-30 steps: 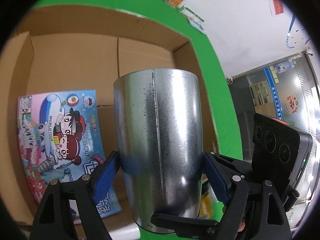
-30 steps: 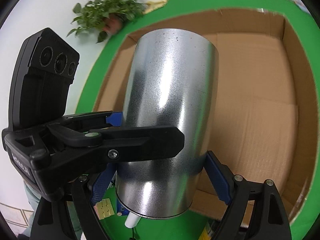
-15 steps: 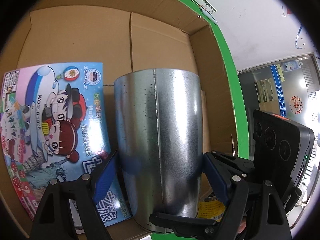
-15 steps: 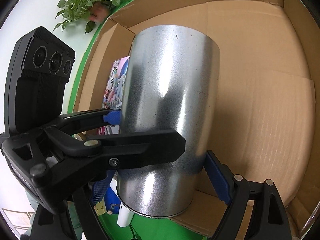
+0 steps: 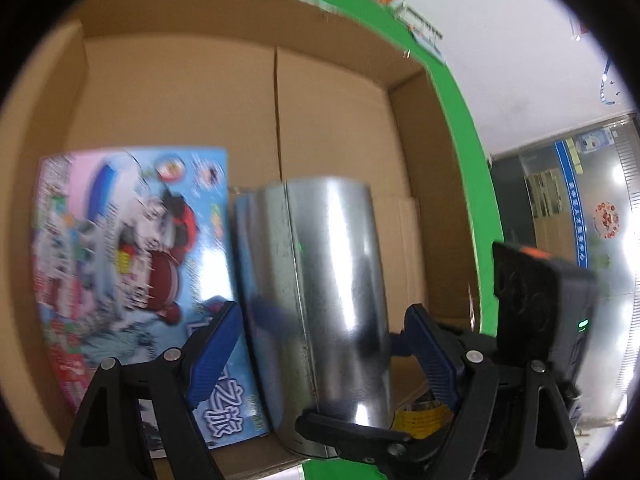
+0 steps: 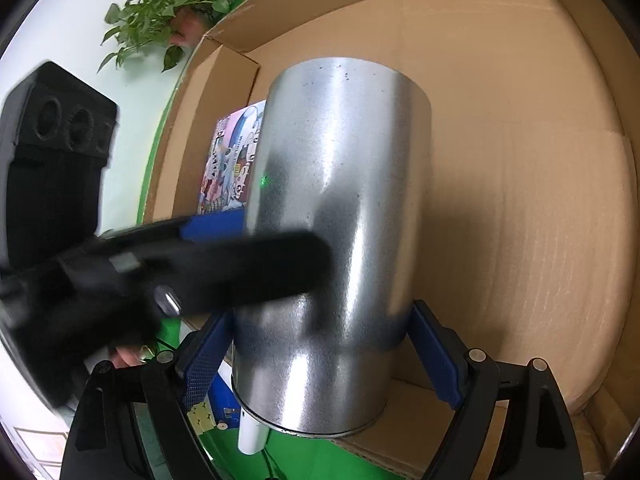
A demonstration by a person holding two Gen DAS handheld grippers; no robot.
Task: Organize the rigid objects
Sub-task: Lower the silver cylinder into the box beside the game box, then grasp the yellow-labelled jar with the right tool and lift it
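Where the right gripper (image 6: 322, 312) reaches into the lower middle of its own view, its two blue pads (image 6: 208, 356) pinch the metal cylinder (image 6: 344, 160) from either side, near its lower rim. The left gripper (image 5: 323, 310) brackets the same cylinder in its view. Its left pad sits against the metal, but that view is smeared, so I cannot tell whether the right pad presses or merely stands beside it.

The two tools cross. One black finger of the left gripper lies as a blurred bar over the cylinder's front, left of centre in the right view. A finger of the right gripper runs across the cylinder's base at the bottom of the left view.

The cylinder fills the centre of both views and leans slightly. It sits over the near edge of an open cardboard box (image 6: 520, 160) and hides the middle of the box floor. Just left of it in the left view, a colourful picture box (image 5: 132, 248) lies flat on the floor of the carton. Green cloth (image 5: 468, 160) rings the carton.

- At the upper left of the right view is a potted plant (image 6: 172, 12).
- At its bottom edge is a white tube (image 6: 252, 436).
- Low and right in the left view, a yellow-labelled item (image 5: 420, 416) peeks out behind the cylinder.

Counted: two grippers, one cylinder, one carton, one picture box, one plant.
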